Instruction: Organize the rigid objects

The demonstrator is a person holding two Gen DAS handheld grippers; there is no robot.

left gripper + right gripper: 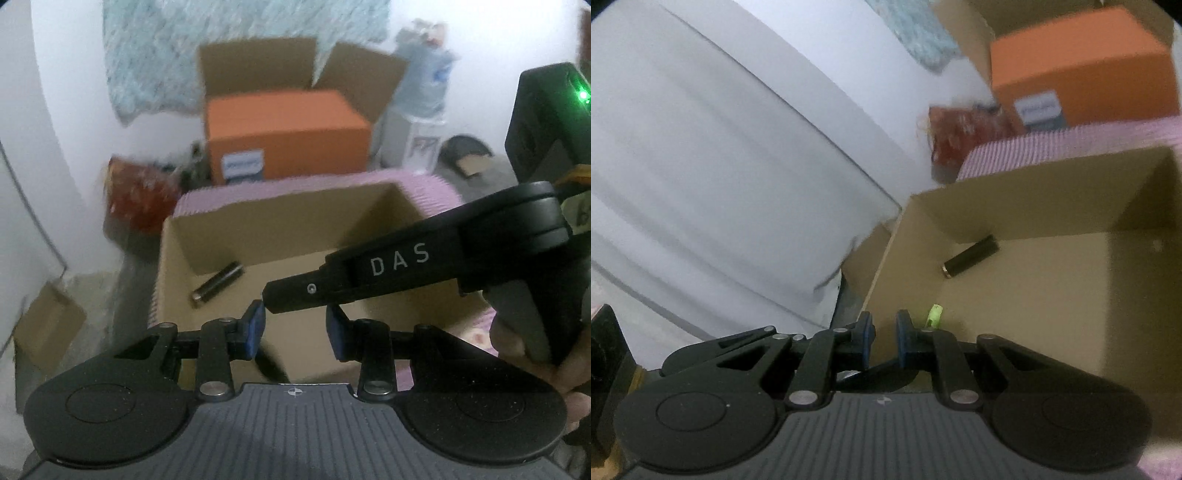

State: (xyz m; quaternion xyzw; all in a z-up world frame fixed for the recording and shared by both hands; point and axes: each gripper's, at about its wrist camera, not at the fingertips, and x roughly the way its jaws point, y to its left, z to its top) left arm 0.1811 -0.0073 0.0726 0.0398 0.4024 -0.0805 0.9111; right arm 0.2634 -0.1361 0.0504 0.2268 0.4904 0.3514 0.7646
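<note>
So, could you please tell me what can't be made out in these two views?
- Left wrist view: the label on the orange box is motion-blurred and unreadable.
- Left wrist view: the right gripper crosses the cardboard box, hiding part of its floor.
- Right wrist view: the small green object is partly behind the gripper, so it cannot be identified.
- Both views: whether the jaws hold anything.

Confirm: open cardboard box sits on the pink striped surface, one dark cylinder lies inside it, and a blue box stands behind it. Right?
Not quite. The box behind is orange, not blue; the left wrist view shows it standing in a second open carton. The rest holds: the open cardboard box is on the pink striped surface, with one dark cylinder on its floor.
</note>
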